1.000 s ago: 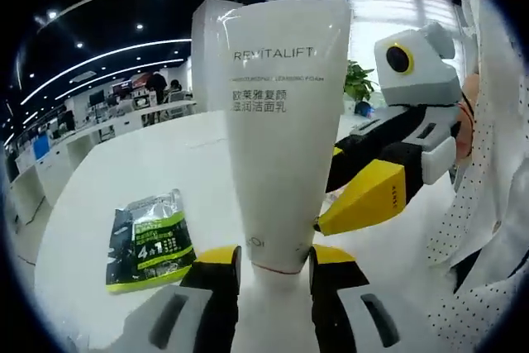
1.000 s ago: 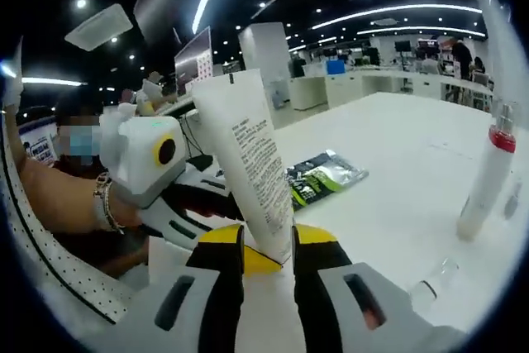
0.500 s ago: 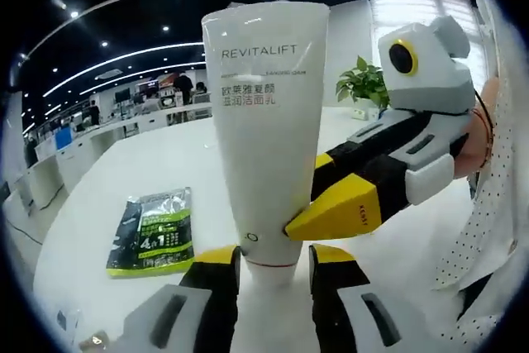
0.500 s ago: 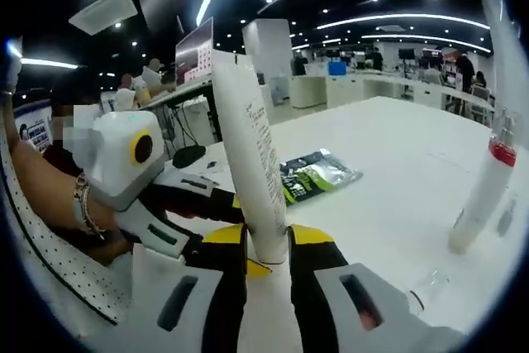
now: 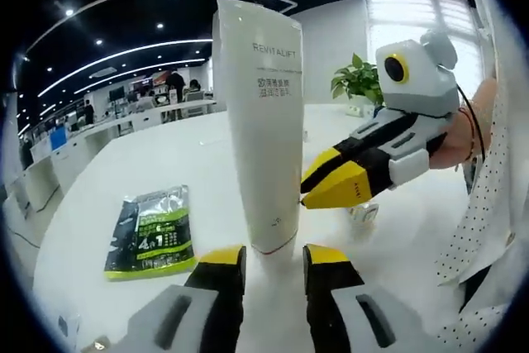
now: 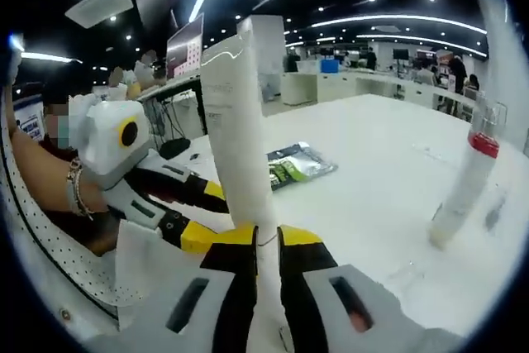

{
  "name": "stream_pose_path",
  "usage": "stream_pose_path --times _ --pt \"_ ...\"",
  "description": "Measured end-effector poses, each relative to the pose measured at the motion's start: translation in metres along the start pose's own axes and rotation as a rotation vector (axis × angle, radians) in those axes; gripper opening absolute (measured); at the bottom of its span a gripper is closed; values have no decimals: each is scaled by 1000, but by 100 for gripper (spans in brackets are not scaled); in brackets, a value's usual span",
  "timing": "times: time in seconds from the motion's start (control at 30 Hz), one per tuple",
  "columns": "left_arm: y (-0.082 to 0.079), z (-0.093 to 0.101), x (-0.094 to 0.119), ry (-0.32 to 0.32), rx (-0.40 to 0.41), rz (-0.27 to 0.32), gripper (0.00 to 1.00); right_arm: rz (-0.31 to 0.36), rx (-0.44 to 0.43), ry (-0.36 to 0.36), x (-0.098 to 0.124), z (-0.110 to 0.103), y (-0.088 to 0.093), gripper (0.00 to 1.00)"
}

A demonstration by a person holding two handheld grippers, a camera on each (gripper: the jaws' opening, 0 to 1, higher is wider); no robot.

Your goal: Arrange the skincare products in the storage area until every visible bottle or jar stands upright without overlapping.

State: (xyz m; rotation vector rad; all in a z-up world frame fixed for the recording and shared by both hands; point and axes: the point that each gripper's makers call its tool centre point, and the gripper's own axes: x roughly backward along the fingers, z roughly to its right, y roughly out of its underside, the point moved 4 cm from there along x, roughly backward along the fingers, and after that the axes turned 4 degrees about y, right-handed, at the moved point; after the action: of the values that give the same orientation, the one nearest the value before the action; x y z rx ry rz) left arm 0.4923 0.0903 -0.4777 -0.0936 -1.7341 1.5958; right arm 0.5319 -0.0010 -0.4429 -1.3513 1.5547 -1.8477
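The white surface carries everything. A tall white cleanser tube stands upright on its cap near the edge, between both tools. The left tool stands slightly parted around the tube's cap; whether it touches I cannot tell. The right tool pinches the tube's base, nearly closed. A green-and-black sachet lies flat beside the tube, and a red-collared bottle stands well apart.

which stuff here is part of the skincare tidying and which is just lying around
Part of the job:
- white Revitalift tube, standing cap down
- bottle with red band, upright on the table
- left claw
- right claw

Just lying about:
- green and black sachet, flat on the table
- potted plant
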Motion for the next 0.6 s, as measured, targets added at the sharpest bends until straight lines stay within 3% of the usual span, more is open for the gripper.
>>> stream_pose_path --times 0.23,0.43,0.6 --pt "-3 -3 -6 -18 -34 -19 20 -4 -40 -17 -2 -5 0 11" --pt "-7 -4 -14 -42 -58 -25 20 -11 -19 12 -5 0 -1 10" --pt "-13 -7 -27 -20 -92 -25 19 -14 -17 51 -8 11 1 10"
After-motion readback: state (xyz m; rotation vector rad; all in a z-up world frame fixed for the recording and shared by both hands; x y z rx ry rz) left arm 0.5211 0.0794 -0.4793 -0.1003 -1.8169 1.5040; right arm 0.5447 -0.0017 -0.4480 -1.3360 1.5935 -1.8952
